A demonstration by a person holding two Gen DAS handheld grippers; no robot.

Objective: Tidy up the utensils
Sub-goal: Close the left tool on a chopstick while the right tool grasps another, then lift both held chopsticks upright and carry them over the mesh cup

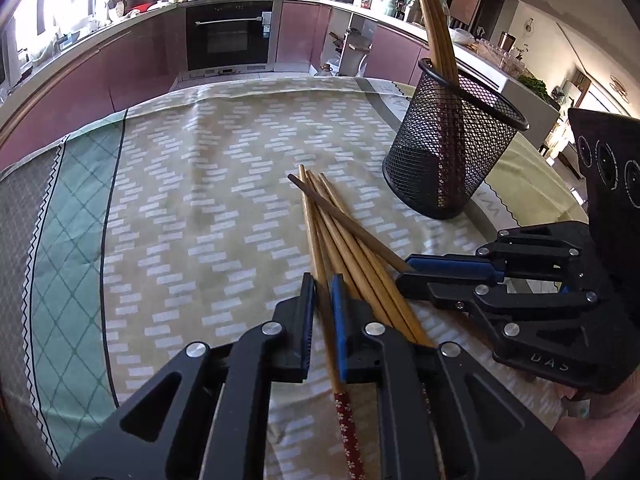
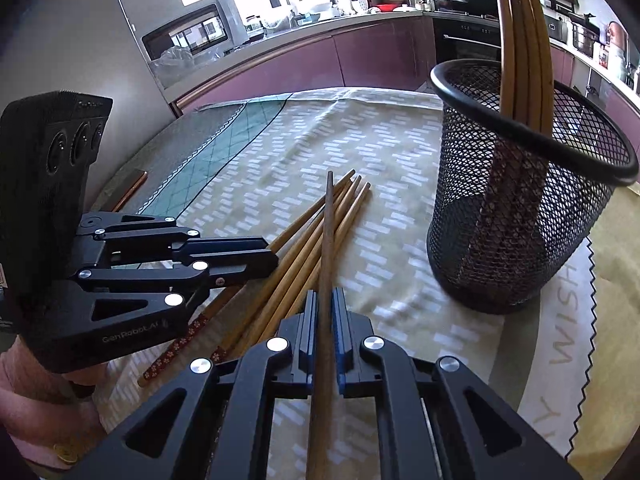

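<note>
Several bamboo chopsticks [image 1: 352, 256] lie in a loose bundle on the patterned tablecloth [image 1: 200, 184]; the bundle also shows in the right wrist view [image 2: 304, 248]. My left gripper [image 1: 323, 304] is shut on one light chopstick with a red flowered end [image 1: 350, 424]. My right gripper [image 2: 325, 312] is shut on a darker brown chopstick [image 2: 327, 248], which lies across the bundle; it shows from the side in the left wrist view [image 1: 404, 270]. A black mesh cup [image 1: 452, 144] stands upright to the right, holding several chopsticks [image 2: 524, 40].
The tablecloth [image 2: 280, 148] covers a round table. Kitchen counters and an oven [image 1: 230, 36] run behind it. The left gripper body [image 2: 52, 216] sits close on the left in the right wrist view.
</note>
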